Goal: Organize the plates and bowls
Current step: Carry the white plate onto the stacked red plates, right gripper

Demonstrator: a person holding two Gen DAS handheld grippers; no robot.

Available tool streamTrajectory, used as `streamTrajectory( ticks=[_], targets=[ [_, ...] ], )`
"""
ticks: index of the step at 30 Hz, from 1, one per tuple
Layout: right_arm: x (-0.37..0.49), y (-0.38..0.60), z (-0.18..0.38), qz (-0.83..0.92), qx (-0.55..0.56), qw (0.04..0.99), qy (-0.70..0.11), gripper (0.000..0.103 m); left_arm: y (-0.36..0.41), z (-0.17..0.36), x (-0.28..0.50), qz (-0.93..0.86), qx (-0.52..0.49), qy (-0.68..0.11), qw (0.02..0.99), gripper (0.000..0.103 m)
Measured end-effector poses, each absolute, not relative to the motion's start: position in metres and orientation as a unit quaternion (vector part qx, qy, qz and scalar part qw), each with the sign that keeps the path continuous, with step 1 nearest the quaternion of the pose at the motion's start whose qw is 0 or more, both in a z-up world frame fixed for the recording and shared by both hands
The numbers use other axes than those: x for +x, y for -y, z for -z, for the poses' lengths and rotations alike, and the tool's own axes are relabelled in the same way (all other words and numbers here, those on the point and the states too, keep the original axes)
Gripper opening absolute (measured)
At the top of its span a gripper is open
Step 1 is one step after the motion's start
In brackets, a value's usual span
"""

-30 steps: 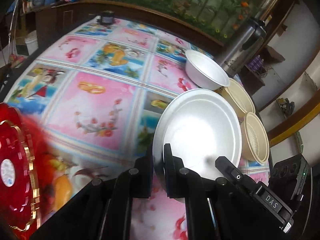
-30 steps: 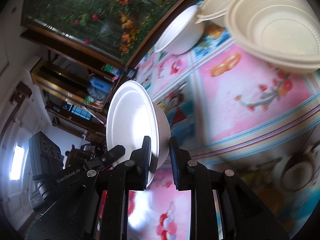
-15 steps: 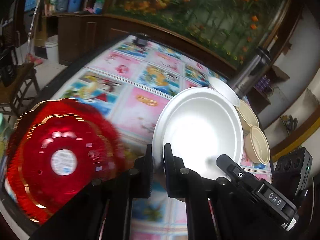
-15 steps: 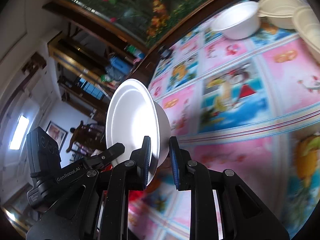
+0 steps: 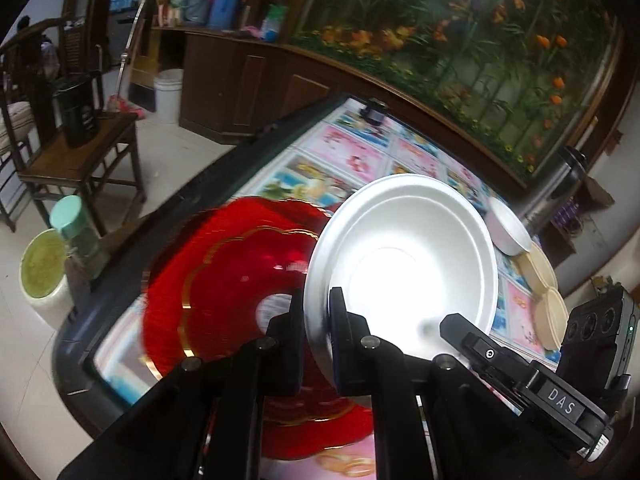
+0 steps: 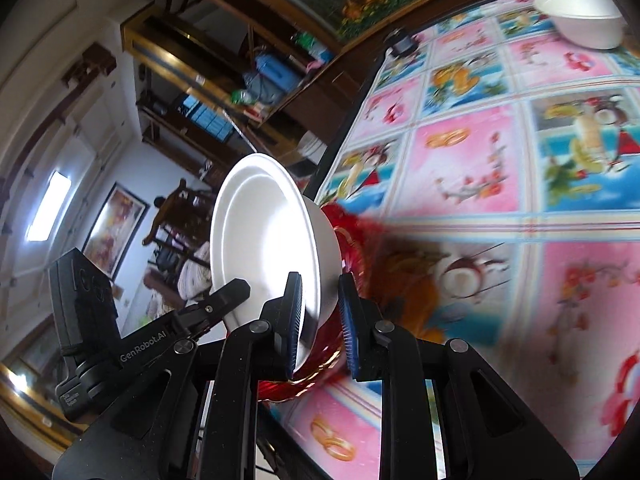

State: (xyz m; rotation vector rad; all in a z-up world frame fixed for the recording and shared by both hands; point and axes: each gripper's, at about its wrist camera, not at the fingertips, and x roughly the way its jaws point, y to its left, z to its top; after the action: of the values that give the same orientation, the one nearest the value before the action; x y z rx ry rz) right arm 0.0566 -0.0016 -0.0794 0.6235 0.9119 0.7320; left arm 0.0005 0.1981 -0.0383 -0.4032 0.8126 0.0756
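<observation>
Our left gripper (image 5: 316, 316) clamps the plate (image 5: 404, 256) rim; our right gripper (image 6: 319, 312) clamps a bowl (image 6: 272, 236). Both hang above the red tray (image 5: 224, 280) at the worktop's corner; thin rims could slip.

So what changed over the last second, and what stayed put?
Both grippers carried the white bowl away from the other bowls toward the red plate at the table's near corner; it now hangs over that plate. Unchanged: left gripper and right gripper stay clamped on its rim, and the second white bowl and cream bowls haven't moved.
</observation>
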Motion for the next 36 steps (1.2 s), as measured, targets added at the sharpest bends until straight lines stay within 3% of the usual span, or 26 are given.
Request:
streamTrajectory(
  ticks=[36],
  targets=[
    [0.065,-0.049,0.105,-0.344,0.272,0.774,-0.457,0.020,-0.236,0.077,0.000,-0.082,-0.216,-0.437,0.869,0.014]
  ],
)
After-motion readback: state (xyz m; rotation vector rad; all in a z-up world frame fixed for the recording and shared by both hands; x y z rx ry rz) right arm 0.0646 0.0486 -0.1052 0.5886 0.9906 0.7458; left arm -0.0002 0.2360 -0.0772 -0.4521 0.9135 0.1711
